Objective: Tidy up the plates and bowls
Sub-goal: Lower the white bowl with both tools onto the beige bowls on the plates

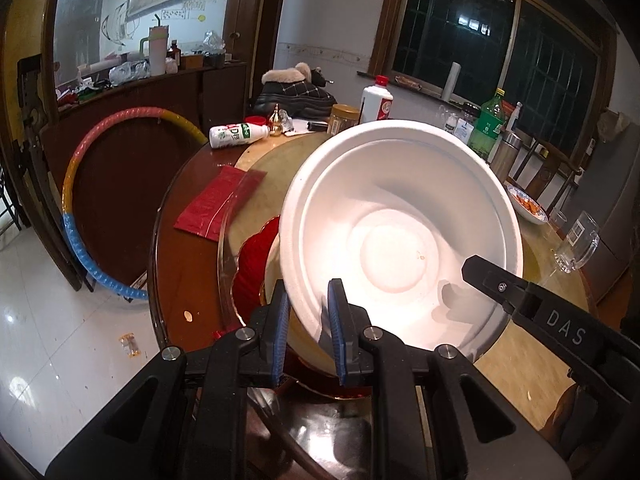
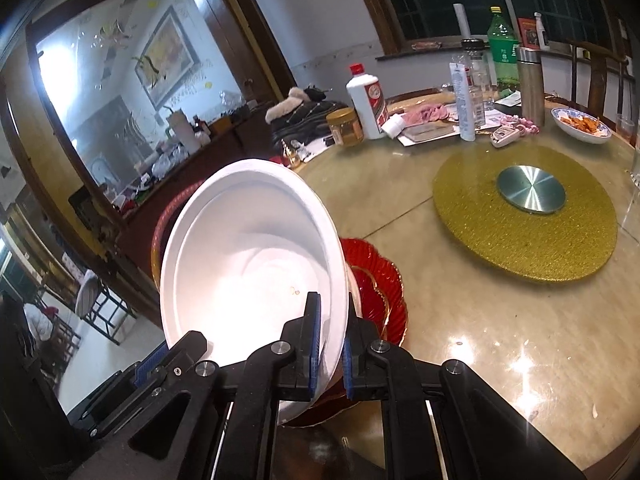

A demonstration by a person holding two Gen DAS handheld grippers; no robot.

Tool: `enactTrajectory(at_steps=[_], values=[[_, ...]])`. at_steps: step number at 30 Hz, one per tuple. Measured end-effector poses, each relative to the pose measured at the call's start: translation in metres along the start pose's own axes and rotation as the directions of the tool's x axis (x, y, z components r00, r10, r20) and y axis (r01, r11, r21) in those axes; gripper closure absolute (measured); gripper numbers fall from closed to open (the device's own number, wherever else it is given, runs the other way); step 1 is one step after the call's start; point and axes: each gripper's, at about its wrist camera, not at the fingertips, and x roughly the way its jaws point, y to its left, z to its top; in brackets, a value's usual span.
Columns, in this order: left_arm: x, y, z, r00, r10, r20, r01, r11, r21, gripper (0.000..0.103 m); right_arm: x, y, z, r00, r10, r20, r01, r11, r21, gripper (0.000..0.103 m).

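Both tongs grip one white bowl. Left wrist view: my left tongs [image 1: 308, 312] are closed on the near rim of the white bowl [image 1: 400, 232], one blue pad outside the wall, one inside; the bowl stands tilted on edge, its opening facing me. My right tongs [image 1: 486, 276] enter from the right and reach over the opposite rim. Beneath and just beyond my left tongs lies a red plate [image 1: 252, 276] on the worktop [image 1: 192, 248].

Right wrist view: my right tongs [image 2: 332, 340] are clamped on the bowl's [image 2: 240, 264] right rim, with the red plate [image 2: 380, 292] directly beyond them. My left tongs [image 2: 168, 364] appear at lower left.

Risk, as I judge it: each grip is narrow and at the edge only, so uneven movement of my two hands could twist the light bowl free, dropping it onto the red plate.
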Motion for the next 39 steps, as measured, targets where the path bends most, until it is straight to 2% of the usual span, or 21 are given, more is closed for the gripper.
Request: enactTrajectory(at_steps=[9,13,23,31,39], values=[[0.015,0.006,0.005,0.995,-0.029,-0.092,0.03,0.999,0.017,0.086,0.014,-0.001,0.006,0.995,-0.024,-0.098,0.024,1.0,0.001,0.093],[0.023,0.008,0.012,0.989,-0.043,-0.139,0.048,0.998,0.032,0.086,0.02,-0.005,0.011,0.989,-0.009,-0.149,0.011,1.0,0.014,0.092],[0.033,0.014,0.026,0.976,-0.058,-0.209,0.067,0.997,0.036,0.086,0.028,-0.004,0.023,0.981,0.015,-0.196,-0.009,0.999,0.032,0.09],[0.026,0.021,0.03,0.977,-0.057,-0.204,0.069,0.996,0.049,0.086,0.031,0.0,0.028,0.969,0.064,-0.239,-0.053,0.997,0.05,0.088],[0.037,0.025,0.031,0.97,-0.051,-0.238,0.066,0.996,0.053,0.086,0.045,-0.009,0.032,0.949,0.114,-0.293,-0.076,0.988,0.136,0.087]])
